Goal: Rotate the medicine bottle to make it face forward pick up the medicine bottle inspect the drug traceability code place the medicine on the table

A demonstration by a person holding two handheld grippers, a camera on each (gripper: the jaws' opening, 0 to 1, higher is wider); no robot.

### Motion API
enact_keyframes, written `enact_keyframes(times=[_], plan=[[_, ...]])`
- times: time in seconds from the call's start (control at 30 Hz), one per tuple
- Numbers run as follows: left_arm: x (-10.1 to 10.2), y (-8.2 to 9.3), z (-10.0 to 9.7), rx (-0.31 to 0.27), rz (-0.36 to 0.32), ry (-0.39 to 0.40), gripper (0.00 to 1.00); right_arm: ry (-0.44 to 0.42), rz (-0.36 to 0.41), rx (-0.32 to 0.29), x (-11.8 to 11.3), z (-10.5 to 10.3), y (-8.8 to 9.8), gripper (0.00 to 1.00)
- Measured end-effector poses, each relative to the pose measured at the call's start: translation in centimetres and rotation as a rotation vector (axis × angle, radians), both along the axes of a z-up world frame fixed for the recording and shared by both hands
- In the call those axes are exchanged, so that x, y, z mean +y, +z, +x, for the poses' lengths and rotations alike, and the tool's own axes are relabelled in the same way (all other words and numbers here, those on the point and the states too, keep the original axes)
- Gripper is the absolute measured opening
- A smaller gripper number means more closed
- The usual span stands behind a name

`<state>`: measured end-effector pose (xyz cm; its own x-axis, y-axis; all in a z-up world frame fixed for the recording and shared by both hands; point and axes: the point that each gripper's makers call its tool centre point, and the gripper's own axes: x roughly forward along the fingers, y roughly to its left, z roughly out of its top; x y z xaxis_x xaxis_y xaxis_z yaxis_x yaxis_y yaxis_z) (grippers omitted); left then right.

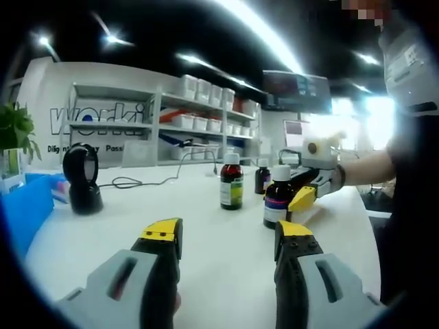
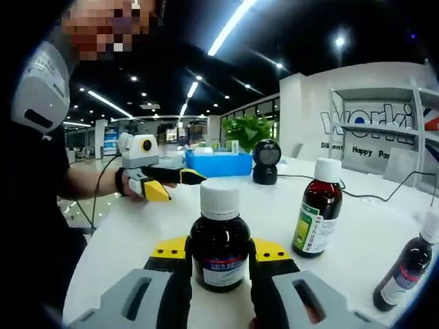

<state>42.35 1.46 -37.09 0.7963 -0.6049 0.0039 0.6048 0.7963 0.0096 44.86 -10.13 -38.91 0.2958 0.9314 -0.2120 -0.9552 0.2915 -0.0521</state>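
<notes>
So we've got three dark medicine bottles standing upright on the white worktop (image 1: pixel 206 253). The one we care about, the medicine bottle (image 2: pixel 219 241) with the white cap and a blue-and-white label, sits right between the jaws of our right gripper (image 2: pixel 219 264) in the right gripper view. The yellow-tipped jaws are up against its sides, so it looks clamped, and the bottle's base looks to be on the worktop, though we can't say for sure.

From the left gripper view that same bottle shows up on the right side, with the right gripper's yellow tip against it and a gloved hand (image 1: pixel 330 179) behind.

Our left gripper (image 1: pixel 228 240) has its jaws spread wide apart with nothing between them, just bare worktop.

The second bottle (image 2: pixel 317 205), with a green-and-yellow label, stands just right of the held one in the right gripper view, apart from it. A third bottle (image 2: pixel 405 264) is further right near the edge of the view.

Further back there's a black scanner on a stand (image 1: pixel 81 179) with a cable trailing off, a blue bin (image 2: pixel 218 163), a green plant (image 2: pixel 248 130) and shelving (image 1: pixel 199 116) with white boxes.
</notes>
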Motion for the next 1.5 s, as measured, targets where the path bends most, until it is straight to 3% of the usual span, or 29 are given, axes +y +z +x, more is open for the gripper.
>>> enact_keyframes(times=[0.33,0.67,0.87,1.17,1.33,1.4,1.5], plan=[[-0.13,0.05,-0.10,-0.002,0.001,-0.006,0.45,-0.204,0.023,-0.001,-0.09,-0.36,0.11,0.28],[-0.09,0.10,-0.11,-0.005,0.003,-0.003,0.45,-0.462,0.047,-0.012,-0.71,-0.14,0.10,0.28],[-0.13,0.12,-0.13,-0.006,0.003,-0.004,0.45,-0.541,0.063,-0.013,-0.82,-0.08,-0.05,0.28],[-0.14,0.19,-0.16,-0.010,0.002,-0.006,0.45,-0.531,0.050,-0.026,-0.91,-0.02,-0.28,0.28],[-0.08,0.21,-0.16,-0.013,0.003,-0.004,0.45,-0.420,0.021,-0.048,-0.33,-0.79,-0.38,0.44],[-0.11,0.20,-0.17,-0.012,0.003,-0.006,0.45,-0.370,-0.016,-0.066,-0.40,-0.85,-0.59,0.45],[-0.10,0.24,-0.18,-0.014,0.003,-0.007,0.45,-0.299,0.011,-0.011,-0.53,-0.78,-0.32,0.46]])
